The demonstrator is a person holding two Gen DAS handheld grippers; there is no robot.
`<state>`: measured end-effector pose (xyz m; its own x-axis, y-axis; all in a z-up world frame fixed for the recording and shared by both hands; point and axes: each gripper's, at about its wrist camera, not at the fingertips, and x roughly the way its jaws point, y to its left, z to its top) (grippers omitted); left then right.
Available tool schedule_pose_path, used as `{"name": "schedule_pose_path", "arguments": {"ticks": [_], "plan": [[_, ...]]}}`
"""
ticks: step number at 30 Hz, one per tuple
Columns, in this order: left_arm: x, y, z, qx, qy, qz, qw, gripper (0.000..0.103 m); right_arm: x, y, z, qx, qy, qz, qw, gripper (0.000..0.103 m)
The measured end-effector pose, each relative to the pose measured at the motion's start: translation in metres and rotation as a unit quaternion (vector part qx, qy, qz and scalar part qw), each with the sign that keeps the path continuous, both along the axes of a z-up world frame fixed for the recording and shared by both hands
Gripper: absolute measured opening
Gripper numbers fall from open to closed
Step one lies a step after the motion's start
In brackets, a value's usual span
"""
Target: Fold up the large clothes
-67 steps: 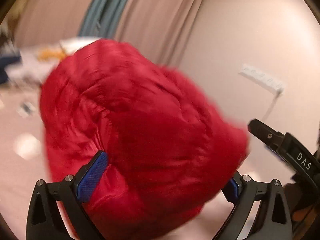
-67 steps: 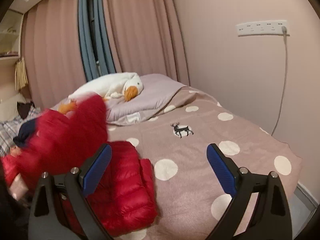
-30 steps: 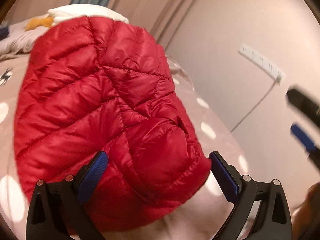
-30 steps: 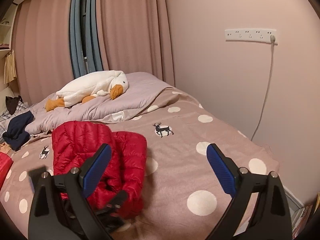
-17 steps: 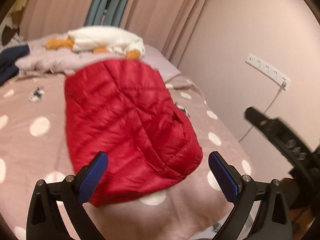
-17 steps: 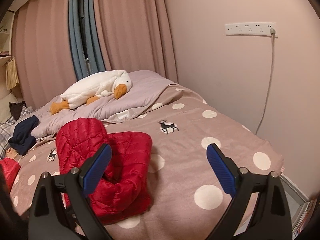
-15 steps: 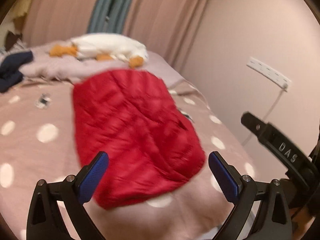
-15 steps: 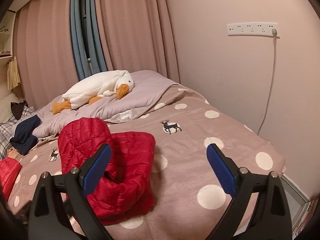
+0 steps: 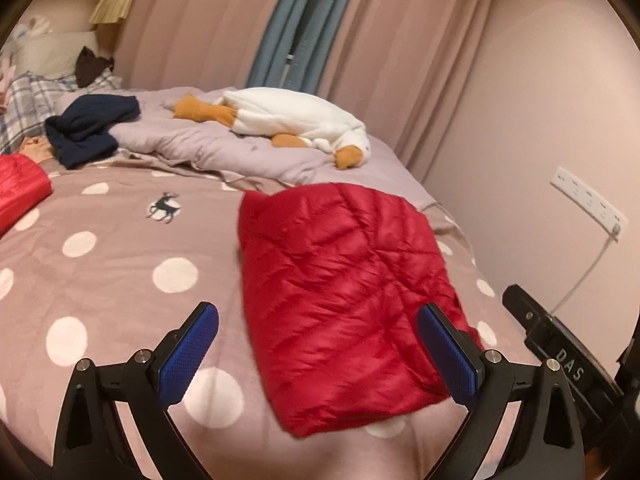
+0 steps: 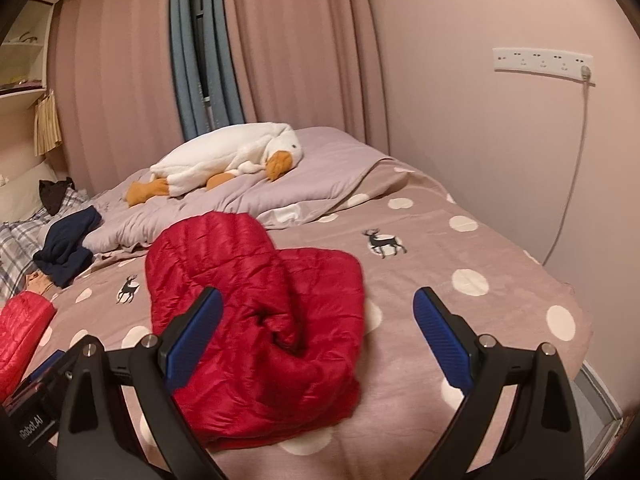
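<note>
Since a moment ago we have drawn both tongs back from the red down jacket (image 9: 344,300), which filled the left wrist view then and now lies on its own, folded into a puffy bundle, on the bed (image 9: 100,264). It rests on the polka-dot cover, toward the wall side and the near end, its quilted panels facing up; from the right wrist view the jacket (image 10: 260,316) shows a rounded fold behind and a thicker doubled layer in front, with a dark crease between them. Our left tongs (image 9: 320,354) stand wide open above the near edge of the bundle, blue pads apart and holding nothing. Our right tongs (image 10: 316,340) are likewise spread wide with nothing between the pads, hovering over the jacket's front part. Beyond the jacket a lilac duvet (image 10: 248,196) is bunched at the head of the bed, and a white plush goose (image 10: 224,160) with orange bill and feet lies on it. To the left sit a dark navy garment (image 9: 88,128) and, at the frame's edge, another red garment (image 9: 20,192). Pink curtains (image 10: 300,48) hang behind, and a white power strip (image 10: 542,62) with a cable is fixed to the wall.
</note>
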<state>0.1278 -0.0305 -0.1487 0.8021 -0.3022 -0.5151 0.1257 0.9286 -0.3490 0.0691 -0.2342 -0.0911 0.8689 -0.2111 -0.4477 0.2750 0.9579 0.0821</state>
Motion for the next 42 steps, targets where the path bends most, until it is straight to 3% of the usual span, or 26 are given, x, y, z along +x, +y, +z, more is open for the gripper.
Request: {"name": "schedule_pose_path", "arguments": {"ticks": [4,6,9,11,13,14,18,22,27,36,42], "plan": [[0.006,0.011,0.002,-0.003,-0.006,0.029,0.9995,0.099,0.011,0.012,-0.005,0.003,-0.003,0.03,1.0,0.096],[0.012,0.015,0.0,-0.007,-0.003,0.038,0.9993,0.099,0.021,0.017,-0.011,0.016,-0.004,0.064,0.998,0.089],[0.019,0.017,-0.003,-0.013,0.001,0.046,0.9989,0.099,0.04,0.02,-0.023,0.034,0.003,0.1,0.994,0.06],[0.025,0.015,-0.007,-0.004,0.002,0.052,0.9987,0.099,0.056,0.021,-0.036,0.031,0.03,0.101,0.994,0.03],[0.031,0.011,-0.011,0.002,0.0,0.048,0.9989,0.099,0.072,0.017,-0.052,0.001,0.064,0.073,0.995,0.023],[0.035,0.008,-0.015,0.006,0.001,0.045,0.999,0.099,0.077,0.011,-0.06,-0.005,0.078,0.059,0.995,0.023],[0.055,0.0,-0.035,0.032,0.038,0.058,0.9971,0.099,0.083,-0.025,-0.078,0.074,0.101,0.034,0.992,0.023],[0.071,-0.001,-0.055,0.019,0.061,0.058,0.9962,0.099,0.079,-0.022,-0.077,0.042,0.106,0.029,0.993,0.023],[0.087,-0.017,-0.083,0.039,0.085,0.039,0.9948,0.099,0.076,-0.029,-0.083,0.023,0.119,0.012,0.993,0.025],[0.102,-0.039,-0.113,-0.035,0.118,-0.043,0.9915,0.1,0.069,-0.068,-0.1,0.056,0.164,-0.022,0.985,0.026],[0.105,-0.058,-0.125,0.012,0.104,-0.039,0.9938,0.103,0.079,-0.08,-0.127,0.071,0.185,-0.025,0.98,0.031]]}}
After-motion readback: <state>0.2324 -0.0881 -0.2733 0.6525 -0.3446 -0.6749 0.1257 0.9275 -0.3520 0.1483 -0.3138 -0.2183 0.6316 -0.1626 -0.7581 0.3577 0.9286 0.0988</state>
